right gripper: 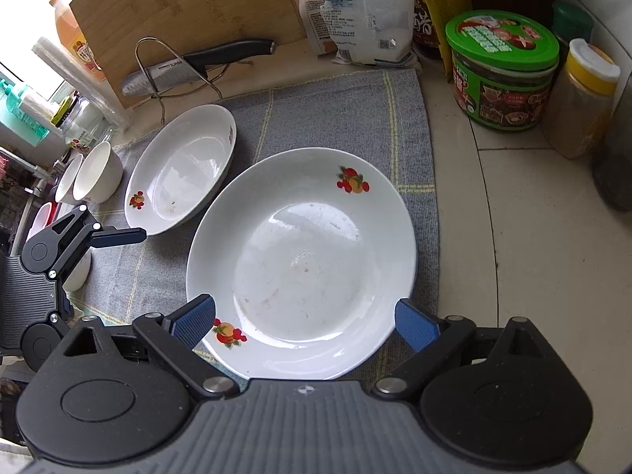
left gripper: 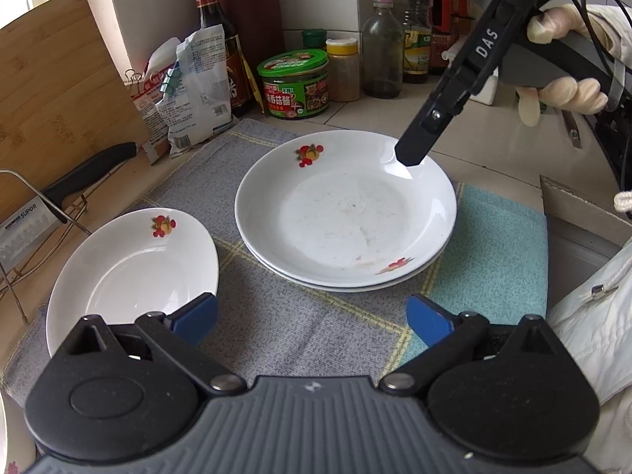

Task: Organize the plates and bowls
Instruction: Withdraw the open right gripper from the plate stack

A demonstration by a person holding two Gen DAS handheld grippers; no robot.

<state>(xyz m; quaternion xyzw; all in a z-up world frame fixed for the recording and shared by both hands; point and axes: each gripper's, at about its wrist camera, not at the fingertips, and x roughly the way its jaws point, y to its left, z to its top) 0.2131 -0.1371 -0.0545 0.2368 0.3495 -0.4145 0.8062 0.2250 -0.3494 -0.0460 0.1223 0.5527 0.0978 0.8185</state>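
Two white plates with fruit prints are stacked (left gripper: 343, 213) on a grey cloth (left gripper: 276, 316); the top plate fills the right wrist view (right gripper: 304, 264). A third white plate (left gripper: 130, 272) lies alone to the left, also in the right wrist view (right gripper: 181, 170). My left gripper (left gripper: 312, 322) is open and empty over the cloth in front of the plates. My right gripper (right gripper: 304, 322) is open, hovering over the stack's near rim; its tip (left gripper: 410, 154) stands by the stack's far right rim. Two white bowls (right gripper: 91, 177) sit at the cloth's left end.
A knife (right gripper: 197, 65) on a wire rack and a bamboo cutting board (left gripper: 55, 91) stand at the left. Bags, a green-lidded jar (left gripper: 294, 83), sauce bottles and spice jars line the back wall. A teal cloth (left gripper: 493, 256) lies right of the stack.
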